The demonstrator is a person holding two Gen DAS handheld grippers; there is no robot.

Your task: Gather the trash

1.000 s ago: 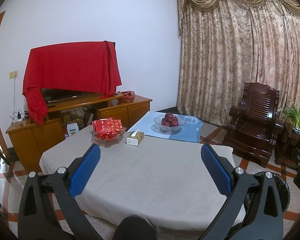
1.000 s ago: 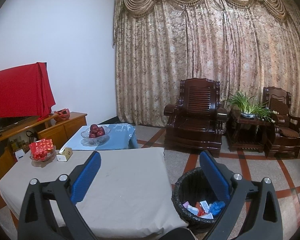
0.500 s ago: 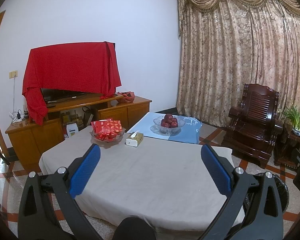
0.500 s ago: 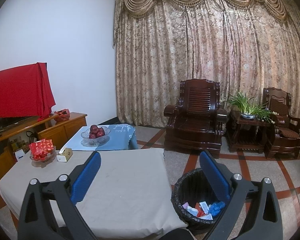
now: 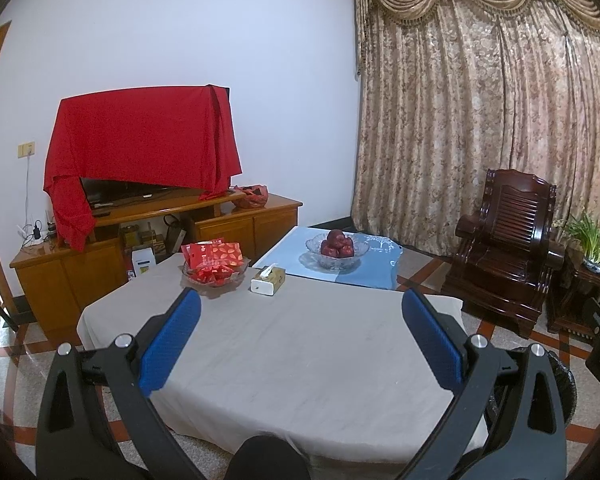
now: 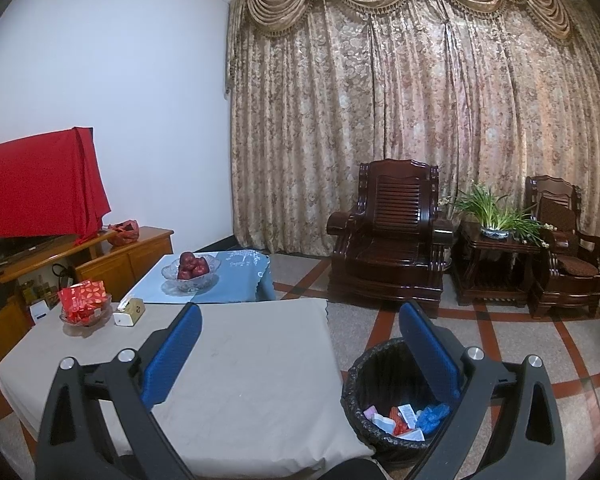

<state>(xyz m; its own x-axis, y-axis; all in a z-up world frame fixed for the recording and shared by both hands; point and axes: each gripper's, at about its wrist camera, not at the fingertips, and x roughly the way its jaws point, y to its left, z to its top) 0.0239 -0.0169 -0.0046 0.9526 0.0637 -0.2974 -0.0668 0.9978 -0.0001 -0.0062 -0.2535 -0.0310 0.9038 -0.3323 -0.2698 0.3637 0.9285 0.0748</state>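
A black-lined trash bin (image 6: 374,384) stands on the floor right of the table and holds wrappers and a blue scrap (image 6: 432,418). In the left wrist view only its dark rim (image 5: 562,380) shows behind the right finger. My right gripper (image 6: 300,316) hovers open over the table's right edge, its right finger overlapping the bin. Over the grey-clothed table (image 5: 292,352) my left gripper (image 5: 300,308) is held open with nothing between its blue pads. The cloth (image 6: 244,364) between the fingers shows no trash.
At the table's far side sit a glass bowl of red packets (image 5: 214,266) and a tissue box (image 5: 268,279). Beyond lies a blue-clothed low table with an apple bowl (image 5: 337,246). A TV cabinet (image 5: 112,248) stands left, dark wooden armchairs (image 6: 392,236) and a potted plant (image 6: 494,216) right.
Both views have shifted only slightly; the bin sits marginally lower and closer in the right wrist view. Both grippers remain open and empty.
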